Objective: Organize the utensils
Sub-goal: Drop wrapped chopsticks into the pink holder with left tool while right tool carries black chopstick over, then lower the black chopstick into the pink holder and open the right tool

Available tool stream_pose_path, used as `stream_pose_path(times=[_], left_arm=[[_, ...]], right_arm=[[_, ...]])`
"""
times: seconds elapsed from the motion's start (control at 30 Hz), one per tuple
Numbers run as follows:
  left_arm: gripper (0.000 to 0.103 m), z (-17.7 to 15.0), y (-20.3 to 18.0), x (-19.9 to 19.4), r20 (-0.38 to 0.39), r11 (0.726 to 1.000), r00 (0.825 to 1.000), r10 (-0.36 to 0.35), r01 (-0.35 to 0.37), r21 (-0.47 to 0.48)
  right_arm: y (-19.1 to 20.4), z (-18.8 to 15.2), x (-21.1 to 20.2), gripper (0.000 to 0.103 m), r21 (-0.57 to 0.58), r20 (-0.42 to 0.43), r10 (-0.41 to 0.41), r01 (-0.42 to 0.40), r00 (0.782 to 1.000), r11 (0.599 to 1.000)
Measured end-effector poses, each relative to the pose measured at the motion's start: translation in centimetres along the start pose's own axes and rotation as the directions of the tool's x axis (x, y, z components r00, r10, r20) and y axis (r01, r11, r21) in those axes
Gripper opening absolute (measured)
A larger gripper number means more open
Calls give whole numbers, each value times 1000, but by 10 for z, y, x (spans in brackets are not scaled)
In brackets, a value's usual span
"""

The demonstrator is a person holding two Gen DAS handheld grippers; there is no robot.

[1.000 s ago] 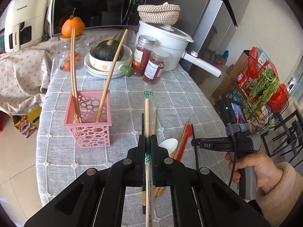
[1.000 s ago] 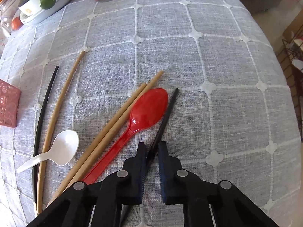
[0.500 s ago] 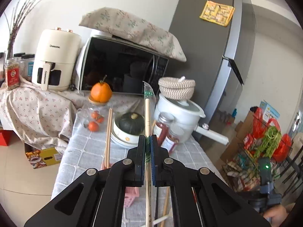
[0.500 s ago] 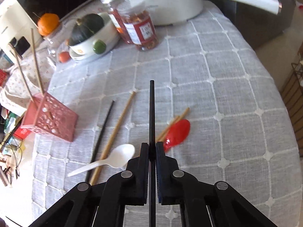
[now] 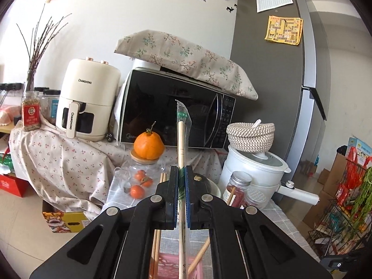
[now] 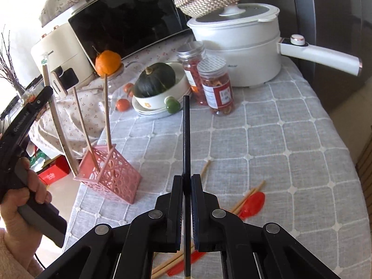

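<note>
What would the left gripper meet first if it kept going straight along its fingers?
Likely the microwave: the left gripper, shut on a wrapped chopstick, points at its door. Depth is unclear; the orange sits just left.

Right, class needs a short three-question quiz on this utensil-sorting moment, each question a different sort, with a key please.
1. True or false: the left gripper holds a wrapped wooden chopstick.
2. What does the right gripper hold? A) red spoon B) black chopstick C) white spoon
3. Fill in: the chopsticks already sorted stand in the pink ____.

Key: 1 true. 2 B, the black chopstick; the red spoon lies on the tablecloth. 3 basket.
</note>
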State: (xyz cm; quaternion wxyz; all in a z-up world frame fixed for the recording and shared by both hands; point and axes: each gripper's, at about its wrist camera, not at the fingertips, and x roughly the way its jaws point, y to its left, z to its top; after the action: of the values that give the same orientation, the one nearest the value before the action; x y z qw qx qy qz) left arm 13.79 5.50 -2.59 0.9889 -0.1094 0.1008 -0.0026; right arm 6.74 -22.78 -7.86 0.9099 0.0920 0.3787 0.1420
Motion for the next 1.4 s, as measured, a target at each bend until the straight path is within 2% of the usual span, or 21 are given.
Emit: stream_pose_path(times=[0.17, 0.27, 0.33, 0.43, 0.5, 0.6, 0.77, 0.9, 0.93, 1.0, 1.07, 1.13, 1.3, 1.4], left_arm=[[5, -15, -5, 14, -20, 999, 1000, 13, -13, 41], [6, -25, 0, 22, -90, 999, 995, 43, -40, 38], [7, -26, 4, 29, -165, 999, 986, 36, -34, 16], [19, -29, 9, 30, -268, 999, 963, 14, -23, -30], [31, -30, 12, 26, -327, 998, 945, 13, -32, -52], [36, -28, 11, 14, -408, 998, 913, 12, -32, -44], [45, -27, 4, -7, -539, 998, 840, 64, -53, 35], [57, -38, 8, -26, -630, 988, 761, 153, -98, 121], [57, -42, 10, -32, -638, 985, 752, 165, -98, 140], [60, -49, 17, -42, -637, 982, 750, 180, -101, 159], [60, -55, 24, -43, -663, 982, 726, 183, -103, 159], [60, -59, 30, -42, -680, 984, 714, 169, -89, 151], [60, -58, 45, -40, -696, 988, 701, 153, -107, 109], [60, -55, 48, -38, -698, 991, 704, 132, -98, 88]], right_arm=[[8, 3, 0, 5, -6, 13, 12, -12, 1000, 1000], [14, 5, -5, 5, -15, 28, 19, -18, 999, 1000], [17, 7, -9, 5, -16, 38, 26, -26, 999, 1000], [24, 12, -19, 5, -18, 62, 42, -41, 997, 999], [30, 17, -26, 5, -20, 80, 56, -55, 995, 998], [39, 24, -36, 5, -22, 110, 76, -74, 991, 997], [57, 37, -49, 5, -30, 157, 114, -110, 981, 993], [71, 48, -50, 5, -26, 176, 127, -124, 976, 992], [73, 50, -51, 5, -21, 181, 134, -133, 974, 991], [79, 58, -52, 5, -15, 191, 143, -143, 971, 990], [86, 66, -51, 5, -16, 200, 145, -145, 969, 989], [96, 75, -47, 5, -20, 207, 144, -143, 968, 990], [121, 88, -16, 5, -40, 156, 129, -125, 979, 991], [134, 90, 9, 5, -59, 119, 99, -92, 988, 994]])
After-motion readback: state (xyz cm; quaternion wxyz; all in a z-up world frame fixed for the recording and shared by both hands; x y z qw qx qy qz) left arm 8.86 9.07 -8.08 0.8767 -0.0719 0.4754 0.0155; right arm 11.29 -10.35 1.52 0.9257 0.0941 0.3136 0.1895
